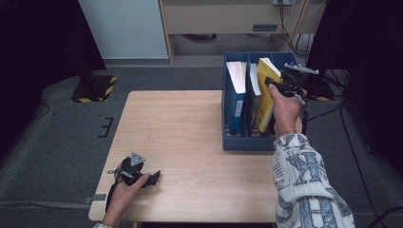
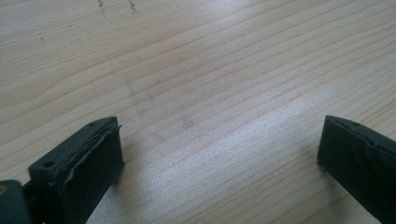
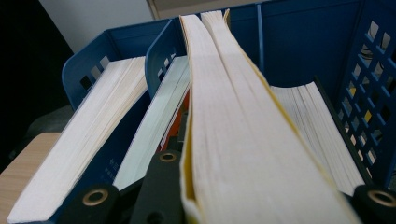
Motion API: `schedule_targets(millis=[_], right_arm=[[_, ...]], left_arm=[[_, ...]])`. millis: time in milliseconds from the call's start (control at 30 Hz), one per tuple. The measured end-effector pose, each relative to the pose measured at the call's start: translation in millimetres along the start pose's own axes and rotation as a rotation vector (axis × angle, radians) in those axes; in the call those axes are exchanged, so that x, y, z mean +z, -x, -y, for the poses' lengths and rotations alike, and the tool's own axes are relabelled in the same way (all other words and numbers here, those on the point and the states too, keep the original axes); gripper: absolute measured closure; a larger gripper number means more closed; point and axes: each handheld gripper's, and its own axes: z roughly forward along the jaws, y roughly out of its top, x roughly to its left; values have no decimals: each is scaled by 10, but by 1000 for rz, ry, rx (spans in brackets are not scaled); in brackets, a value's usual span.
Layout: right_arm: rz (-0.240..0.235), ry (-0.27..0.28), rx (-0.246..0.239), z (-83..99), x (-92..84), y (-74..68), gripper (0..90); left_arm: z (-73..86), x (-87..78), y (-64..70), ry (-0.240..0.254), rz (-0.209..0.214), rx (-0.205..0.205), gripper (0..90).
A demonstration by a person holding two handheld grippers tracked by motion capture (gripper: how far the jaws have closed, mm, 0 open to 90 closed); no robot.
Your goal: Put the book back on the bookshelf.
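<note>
While my right claw (image 1: 278, 85) is clamped on the yellow book (image 1: 266, 95), that book stands tilted and half raised in the middle slot of the blue rack (image 1: 247, 142) at the upper right of the high view, between a blue book (image 1: 235, 90) on its left and more pages on its right. I judge the job about midway: the yellow book is gripped but neither fully seated in the rack nor clear of it. My left claw (image 1: 154, 178) rests open on the surface (image 1: 190, 142) at lower left, holding nothing.
</note>
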Motion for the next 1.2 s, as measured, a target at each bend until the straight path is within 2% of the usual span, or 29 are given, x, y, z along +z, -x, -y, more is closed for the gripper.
schedule_targets(millis=[833,1200], right_arm=[[23,-19,7,127,138,0,745],[28,-28,-18,250,183,-10,745]], left_arm=[[-3,4,5,2,3,1,0],[-4,9,11,4,6,-3,0]])
